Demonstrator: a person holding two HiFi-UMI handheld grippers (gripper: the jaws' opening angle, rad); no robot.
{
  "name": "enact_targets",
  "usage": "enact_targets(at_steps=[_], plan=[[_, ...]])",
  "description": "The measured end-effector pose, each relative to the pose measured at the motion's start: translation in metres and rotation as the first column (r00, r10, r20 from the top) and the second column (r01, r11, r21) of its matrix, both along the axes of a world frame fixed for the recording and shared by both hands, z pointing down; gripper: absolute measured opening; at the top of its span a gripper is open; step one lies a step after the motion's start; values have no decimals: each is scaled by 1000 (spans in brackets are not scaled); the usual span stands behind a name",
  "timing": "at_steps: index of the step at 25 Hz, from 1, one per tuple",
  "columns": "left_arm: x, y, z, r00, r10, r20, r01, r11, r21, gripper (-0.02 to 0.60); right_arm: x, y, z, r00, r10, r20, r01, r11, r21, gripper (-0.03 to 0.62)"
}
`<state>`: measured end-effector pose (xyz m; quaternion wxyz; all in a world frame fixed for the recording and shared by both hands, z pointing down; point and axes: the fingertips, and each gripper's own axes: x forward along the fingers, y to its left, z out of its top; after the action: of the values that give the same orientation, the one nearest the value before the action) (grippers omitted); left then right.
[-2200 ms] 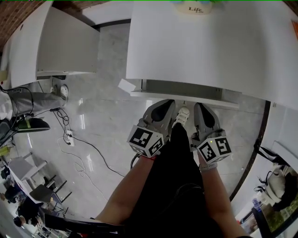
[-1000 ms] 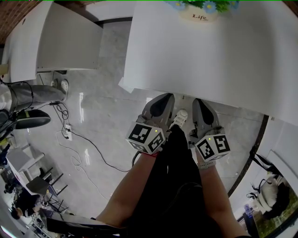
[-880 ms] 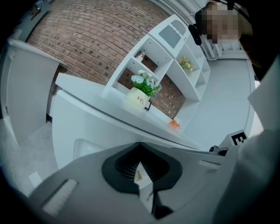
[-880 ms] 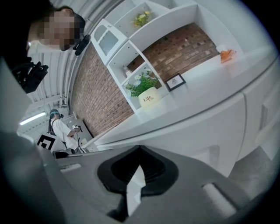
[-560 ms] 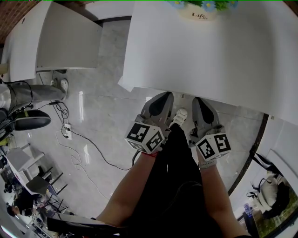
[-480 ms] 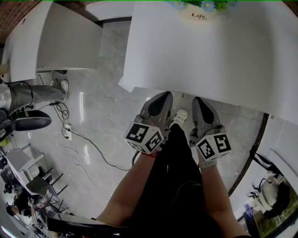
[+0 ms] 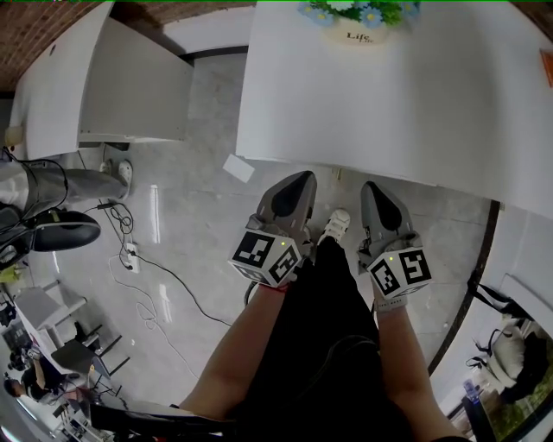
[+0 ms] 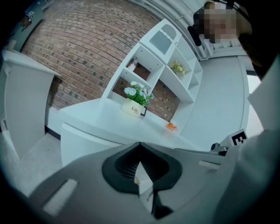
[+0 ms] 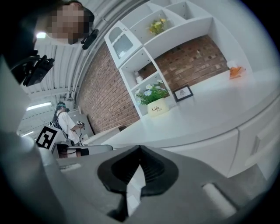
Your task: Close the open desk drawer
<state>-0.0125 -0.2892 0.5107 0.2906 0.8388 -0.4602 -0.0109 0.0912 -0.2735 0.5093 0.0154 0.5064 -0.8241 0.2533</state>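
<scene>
The white desk fills the top of the head view, and no drawer sticks out past its front edge. Its flat white front shows in the left gripper view, and drawer fronts with handles show in the right gripper view. My left gripper and right gripper hover side by side just short of the desk's front edge, over the floor. Both are shut with nothing between the jaws, as seen at the left gripper and the right gripper. Neither touches the desk.
A flower pot stands at the desk's back edge and an orange item lies at its right. A second white desk is at the left. Cables and a power strip lie on the floor. A white shoe shows between the grippers.
The drawer stuck out under the desk edge 2.2 s ago and had slid in by 1.0 s ago. Both grippers, then at the edge, have since drawn back a little.
</scene>
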Motion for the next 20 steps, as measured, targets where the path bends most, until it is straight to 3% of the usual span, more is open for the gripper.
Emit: enact_targets(at_steps=[20], plan=[[-21,13,-91,997,50,57,-58,985,163,2,18,19,-96,993,33,-115,-12,985,174,0]])
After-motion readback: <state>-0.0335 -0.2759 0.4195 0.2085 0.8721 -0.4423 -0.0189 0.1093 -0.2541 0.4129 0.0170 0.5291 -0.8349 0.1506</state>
